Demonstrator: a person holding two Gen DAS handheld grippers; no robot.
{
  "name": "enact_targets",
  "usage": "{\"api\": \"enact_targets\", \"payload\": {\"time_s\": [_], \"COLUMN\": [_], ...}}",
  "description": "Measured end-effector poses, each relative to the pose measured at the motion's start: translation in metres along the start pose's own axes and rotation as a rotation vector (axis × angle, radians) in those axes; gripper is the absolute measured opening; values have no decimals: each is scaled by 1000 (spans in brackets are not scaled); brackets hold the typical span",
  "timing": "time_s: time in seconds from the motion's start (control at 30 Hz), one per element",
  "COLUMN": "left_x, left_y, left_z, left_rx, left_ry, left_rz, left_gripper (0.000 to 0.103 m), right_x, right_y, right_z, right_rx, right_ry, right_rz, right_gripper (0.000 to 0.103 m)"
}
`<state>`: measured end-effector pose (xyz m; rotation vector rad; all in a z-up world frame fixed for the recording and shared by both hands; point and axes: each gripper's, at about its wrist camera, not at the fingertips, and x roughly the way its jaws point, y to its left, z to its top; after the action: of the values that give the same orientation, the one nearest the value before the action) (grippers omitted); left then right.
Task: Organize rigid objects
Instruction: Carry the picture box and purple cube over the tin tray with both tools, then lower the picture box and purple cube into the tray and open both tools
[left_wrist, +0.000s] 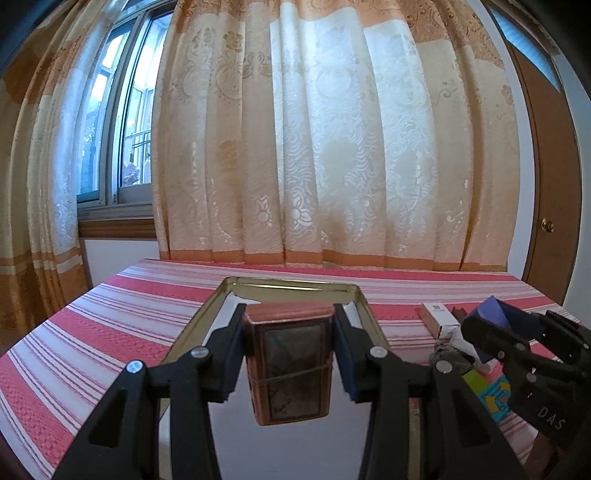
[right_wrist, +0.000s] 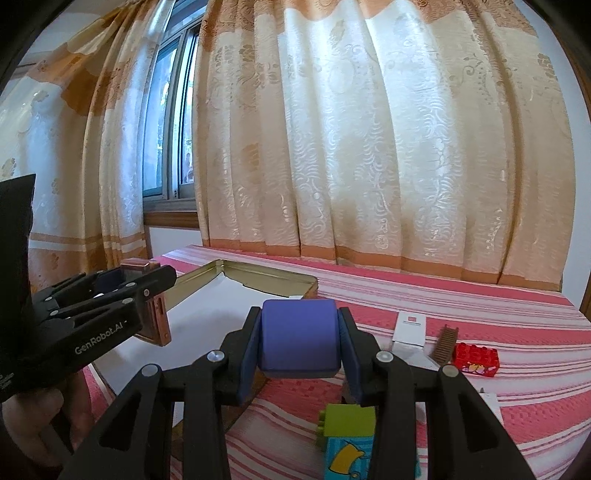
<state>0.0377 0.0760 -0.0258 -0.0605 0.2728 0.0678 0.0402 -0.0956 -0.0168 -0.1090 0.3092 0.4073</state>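
Clamped in the left claw (left_wrist: 290, 345), a copper-edged box (left_wrist: 289, 363) hangs over the gold tray (left_wrist: 364, 306) at the surface's far left, the right claw (right_wrist: 299, 341) grips a blue block (right_wrist: 298, 338), and 4 pieces wait near the right edge: white box (right_wrist: 410, 326), brown ladder (right_wrist: 445, 343), red brick (right_wrist: 476, 359), green brick (right_wrist: 349, 424).

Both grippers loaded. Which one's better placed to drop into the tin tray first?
Left, likely. The left gripper holds the copper box directly above the tin tray. The right gripper, gripping the blue block, sits beside the tray over the striped cloth.
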Motion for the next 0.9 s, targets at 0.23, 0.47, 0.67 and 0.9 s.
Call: {"api": "enact_targets", "payload": {"time_s": [0.23,0.47,0.67,0.9], "left_x": [3,7,19,50], "left_y": [7,10,19,31], "left_z": [0,0,2,17], "left_rx": [-4,19,32,8], "left_ry": [16,35,100,273], "left_rz": [10,24,12,-45], "left_gripper": [43,43,43,43], "right_x": [7,13,29,66], "right_y": [4,9,10,11], "right_z": [1,2,12,31], "right_rx": [-5,-17,5,54], "right_ry": [12,28,75,167], "right_rz": [14,31,86,161], "right_gripper": [42,42,42,42]}}
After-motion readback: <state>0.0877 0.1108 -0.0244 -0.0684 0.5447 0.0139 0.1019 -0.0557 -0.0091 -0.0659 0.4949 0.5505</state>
